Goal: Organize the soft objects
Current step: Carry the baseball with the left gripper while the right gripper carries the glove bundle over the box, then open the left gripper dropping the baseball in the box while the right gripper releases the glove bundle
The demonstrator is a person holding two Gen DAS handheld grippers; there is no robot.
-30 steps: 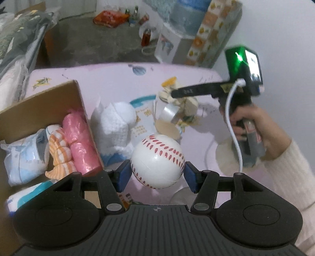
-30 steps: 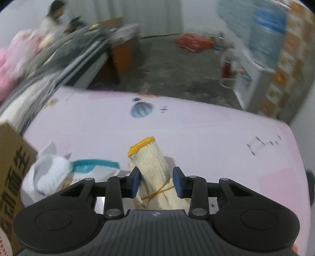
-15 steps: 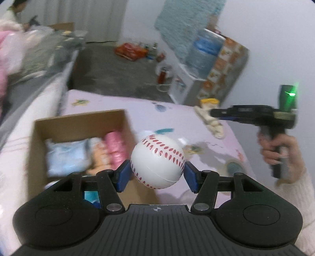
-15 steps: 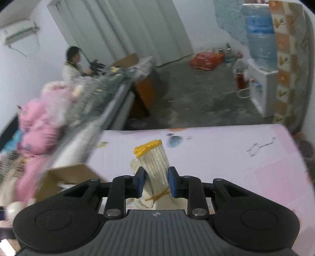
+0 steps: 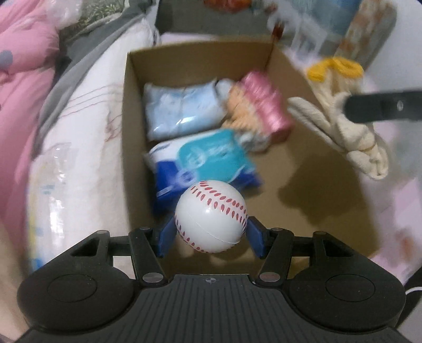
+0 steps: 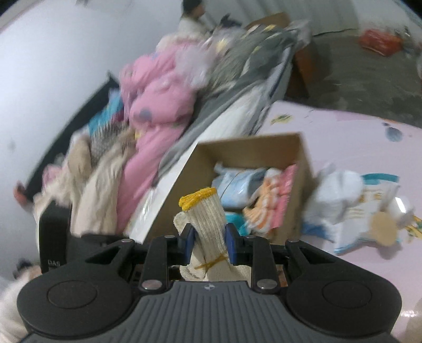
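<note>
My left gripper point(image 5: 211, 229) is shut on a white baseball with red stitching point(image 5: 211, 215), held above the near end of an open cardboard box point(image 5: 200, 63). Inside the box lie a pale blue packet point(image 5: 182, 110), a teal and blue tissue pack point(image 5: 208, 158) and a pink roll point(image 5: 263, 108). My right gripper point(image 6: 208, 241) is shut on a bundle of cream knit gloves with yellow cuffs point(image 6: 208, 213), tied with a rubber band. In the left wrist view that glove bundle point(image 5: 348, 126) hangs over the box's right wall. The box point(image 6: 253, 150) lies ahead in the right wrist view.
A heap of pink, grey and beige clothing point(image 6: 158, 105) borders the box on its left. White soft items and printed packets point(image 6: 356, 205) lie on the pink table cover point(image 6: 356, 132) to the box's right. A person point(image 6: 192, 13) stands far back in the room.
The left gripper has carried the baseball from beside the box to above its inside and tilted downward. The right gripper lifted the glove bundle off the table and swung it toward the box.
</note>
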